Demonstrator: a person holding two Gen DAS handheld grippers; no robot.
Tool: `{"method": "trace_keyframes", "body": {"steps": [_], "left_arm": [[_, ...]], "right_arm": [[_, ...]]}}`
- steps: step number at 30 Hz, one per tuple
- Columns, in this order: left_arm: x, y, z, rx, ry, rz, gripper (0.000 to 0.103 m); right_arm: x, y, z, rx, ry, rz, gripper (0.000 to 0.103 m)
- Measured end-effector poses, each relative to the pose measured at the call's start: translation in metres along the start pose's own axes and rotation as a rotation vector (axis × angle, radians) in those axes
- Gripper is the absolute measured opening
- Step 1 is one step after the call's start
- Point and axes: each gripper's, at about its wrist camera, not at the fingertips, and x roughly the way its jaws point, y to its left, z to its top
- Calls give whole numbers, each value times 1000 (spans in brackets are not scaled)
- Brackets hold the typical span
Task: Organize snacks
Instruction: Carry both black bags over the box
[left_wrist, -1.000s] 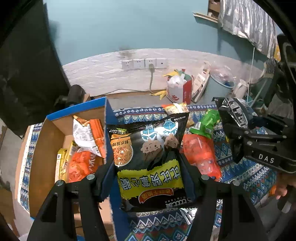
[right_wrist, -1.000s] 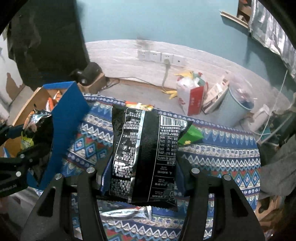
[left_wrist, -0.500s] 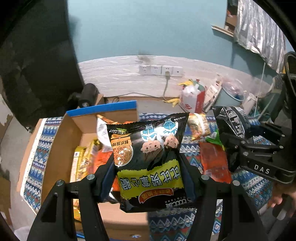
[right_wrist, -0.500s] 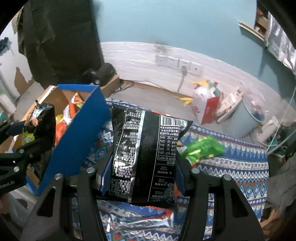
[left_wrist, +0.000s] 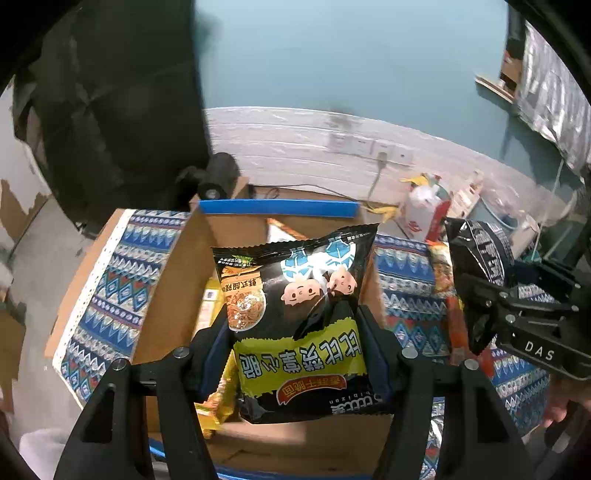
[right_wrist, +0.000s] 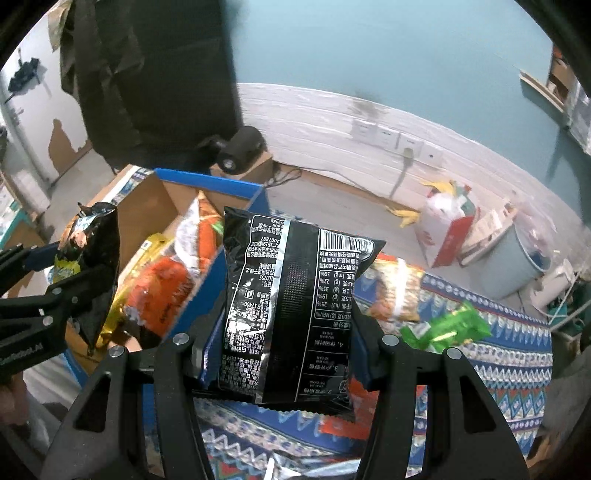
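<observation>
My left gripper is shut on a black and yellow snack bag, held above the open cardboard box with blue-edged flaps. My right gripper is shut on a second black snack bag, its printed back and barcode toward the camera, held above the patterned cloth just right of the box's blue wall. Each gripper shows in the other's view: the right one at the right edge, the left one at the left edge. Orange and yellow packets lie inside the box.
A patterned blue cloth covers the table, with a green packet and a pale noodle packet lying on it. A black speaker stands behind the box. On the floor beyond are a red and white bag and a pale blue bin.
Both grippers have moved left with their bags still gripped. The left bag has gone from over the box's right wall to over the box interior; the right bag has neared the box wall.
</observation>
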Motion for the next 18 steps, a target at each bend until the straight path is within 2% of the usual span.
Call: {"method": "trace_keyframes", "body": {"steps": [8,18], "left_arm": [[1,36,0,-58,0,45,65],[17,67,-9,-104,55,89,65]], "right_arm": [[14,35,13,-33,7,29,55],[28,74,23,-78,16,68,55]]}}
